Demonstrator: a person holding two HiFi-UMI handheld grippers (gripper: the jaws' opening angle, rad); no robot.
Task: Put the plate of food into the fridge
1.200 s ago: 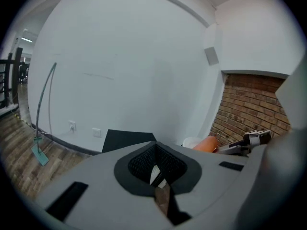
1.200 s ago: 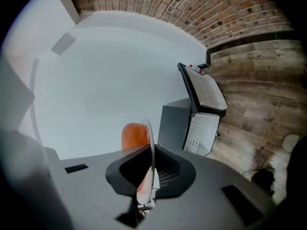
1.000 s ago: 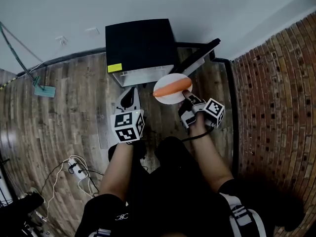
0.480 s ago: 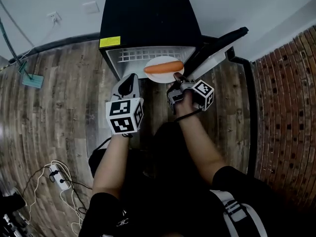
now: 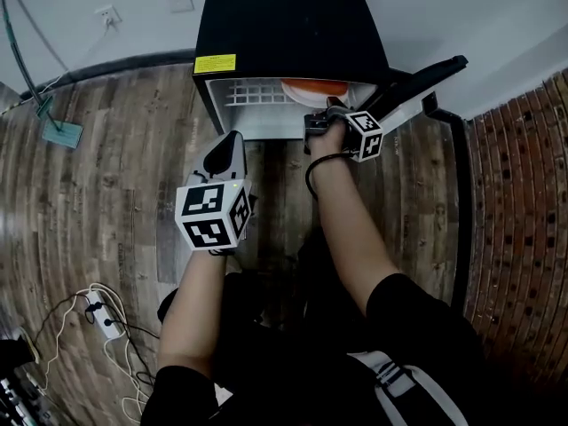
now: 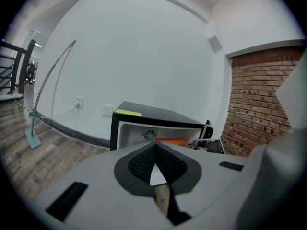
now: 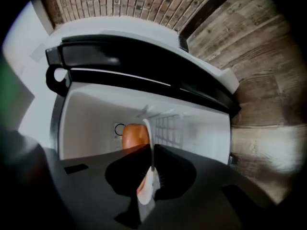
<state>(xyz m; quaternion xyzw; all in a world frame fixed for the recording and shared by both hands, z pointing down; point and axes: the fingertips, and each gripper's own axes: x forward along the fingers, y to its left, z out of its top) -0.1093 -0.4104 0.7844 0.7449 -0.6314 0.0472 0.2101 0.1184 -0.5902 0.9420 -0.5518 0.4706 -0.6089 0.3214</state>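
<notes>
Head view, looking steeply down. A black mini fridge (image 5: 288, 25) stands at the upper centre of the frame against a pale wall, with a yellow label (image 5: 216, 63) on its top front edge. Its door (image 5: 417, 87) is swung open toward the upper right. A white wire shelf (image 5: 253, 91) shows inside the open compartment.

The right gripper (image 5: 321, 121) reaches to the fridge opening. In the right gripper view its jaws are clamped on the rim of a white plate (image 7: 149, 186), which is seen edge-on between them. The plate carries an orange food item (image 7: 134, 135), possibly a sausage or a carrot. Plate and food lie within the white interior of the fridge, just past the opening, at the right side of the compartment. A round vent (image 7: 119, 128) shows on the back wall behind the food. The view does not show whether the plate rests on the shelf.

The left gripper (image 5: 226, 153) is at centre left, over the wooden floor (image 5: 98, 193) and clear of the fridge. In the left gripper view its jaws are together with nothing between them, and the open fridge is ahead of it.

Surroundings: a brick wall (image 5: 524, 193) fills the right edge, a wall socket (image 5: 108, 14) is at upper left, and a power strip (image 5: 105, 319) with cables lies at lower left.
</notes>
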